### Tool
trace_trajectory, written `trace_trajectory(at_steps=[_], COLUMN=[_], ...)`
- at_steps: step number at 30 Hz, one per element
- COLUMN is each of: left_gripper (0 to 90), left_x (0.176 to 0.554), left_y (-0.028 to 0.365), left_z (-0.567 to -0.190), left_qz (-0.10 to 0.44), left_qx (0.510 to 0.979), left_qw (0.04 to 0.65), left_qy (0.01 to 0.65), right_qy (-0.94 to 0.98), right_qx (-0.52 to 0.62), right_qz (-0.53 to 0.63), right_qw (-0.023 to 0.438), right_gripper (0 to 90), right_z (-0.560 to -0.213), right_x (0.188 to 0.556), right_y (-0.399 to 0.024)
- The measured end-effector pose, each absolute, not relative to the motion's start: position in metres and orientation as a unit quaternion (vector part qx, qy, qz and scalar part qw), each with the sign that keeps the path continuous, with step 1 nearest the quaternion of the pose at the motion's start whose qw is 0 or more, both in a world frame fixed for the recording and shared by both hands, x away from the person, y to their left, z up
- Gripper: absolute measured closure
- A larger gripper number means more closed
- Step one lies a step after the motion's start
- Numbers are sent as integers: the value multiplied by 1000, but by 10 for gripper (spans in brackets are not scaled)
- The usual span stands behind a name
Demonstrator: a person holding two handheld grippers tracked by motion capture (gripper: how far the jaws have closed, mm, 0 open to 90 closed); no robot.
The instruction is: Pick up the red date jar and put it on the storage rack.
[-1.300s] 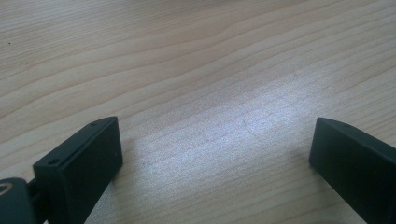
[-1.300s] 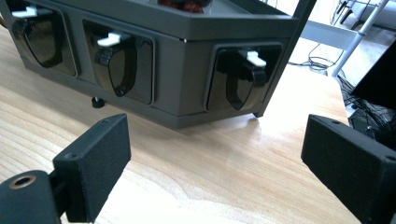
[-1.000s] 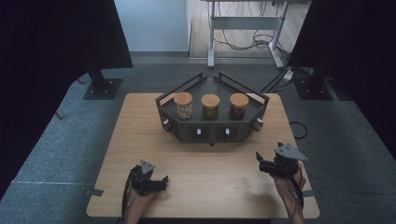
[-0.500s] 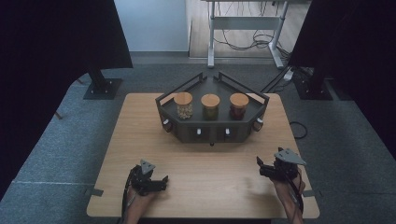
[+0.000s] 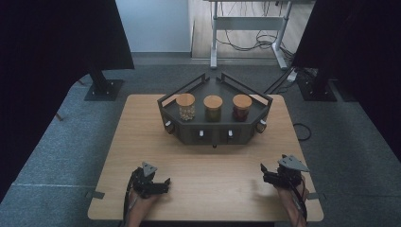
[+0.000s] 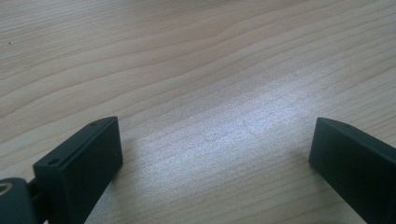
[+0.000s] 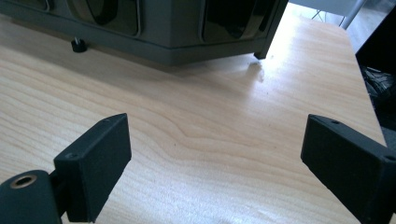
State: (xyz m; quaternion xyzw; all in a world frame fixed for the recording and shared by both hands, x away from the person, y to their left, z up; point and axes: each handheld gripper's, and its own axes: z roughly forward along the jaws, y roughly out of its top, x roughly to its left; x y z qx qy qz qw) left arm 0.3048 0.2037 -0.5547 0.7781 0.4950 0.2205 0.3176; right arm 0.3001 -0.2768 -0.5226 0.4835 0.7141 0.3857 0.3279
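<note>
1. The left gripper [image 6: 212, 154] had its two black jaws spread wide, with nothing between them but bare wood. It lay low over the near left part of the table [image 5: 142, 132], pointing across the board toward the middle.

2. The right gripper [image 7: 215, 158] also stood with its jaws spread and empty. From the high view it sat at the near right corner of the table, held in the person's right hand [image 5: 289, 195], aimed forward and a little inward at the rack [image 5: 215, 133].

3. Judged from this, the work was at its opening step: both grippers were parked near the table's front edge, well apart from the rack, and no jar had been touched.

4. The dark, angular rack stood at the far middle of the table. Its long axis ran left to right across the board, and its flat front with small knobs faced the person.

5. Three jars stood upright in a row along that axis, each with a round wooden lid: the left jar [image 5: 185, 106] with pale contents, the middle jar [image 5: 213, 108] with greenish ones, and the right jar [image 5: 241, 107] with reddish ones. Each jar's long axis was vertical, lid upward.

6. The next move would likely call for a forward reach over the rack's front wall, with the jaws kept wide enough to close round a jar's body or lid.
</note>
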Motion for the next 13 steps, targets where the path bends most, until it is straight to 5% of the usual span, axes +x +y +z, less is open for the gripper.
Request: trace_trajectory(at_steps=[13], left_gripper=[23], left_x=[305], left_y=[204], left_z=[-555], left_qz=[221], left_qx=[778], left_qw=[318], left_qy=[495], right_qy=[722], right_qx=[488], right_qz=[372], right_qw=[319], right_gripper=[79], right_z=[-537], right_x=[299], right_y=[-277])
